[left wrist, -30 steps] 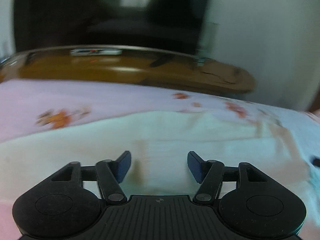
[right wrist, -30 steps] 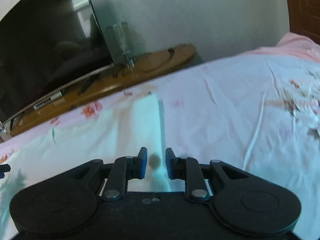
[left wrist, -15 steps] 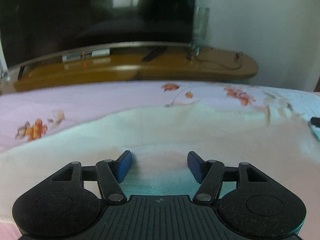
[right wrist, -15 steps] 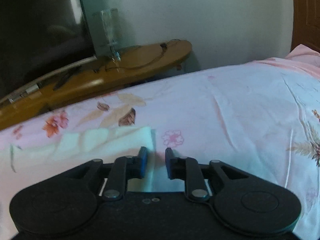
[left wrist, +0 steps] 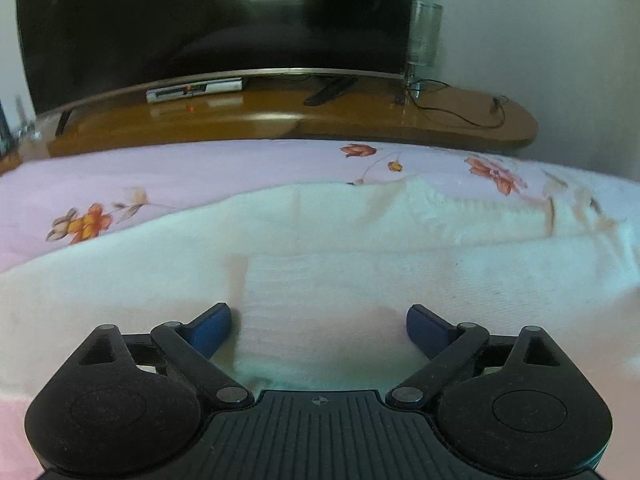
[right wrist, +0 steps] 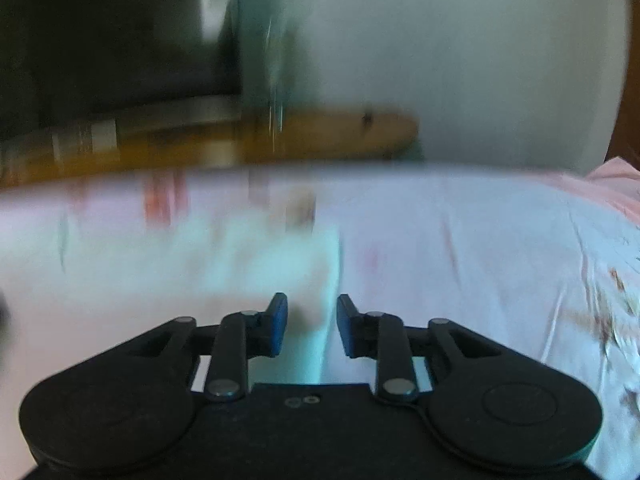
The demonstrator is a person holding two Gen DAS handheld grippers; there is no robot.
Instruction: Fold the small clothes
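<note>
The right gripper (right wrist: 312, 322) has parted slightly, fingers straddling the white garment (left wrist: 360, 264)'s edge on the bed (left wrist: 180, 172), while the left gripper (left wrist: 319, 326) gapes wide over its folded layer, apparently releasing.

White garment (left wrist: 360, 256) on floral pink bed (left wrist: 160, 176)

left wrist: low over bed (left wrist: 200, 168), facing TV (left wrist: 216, 20) | right wrist: same, blurred
</note>
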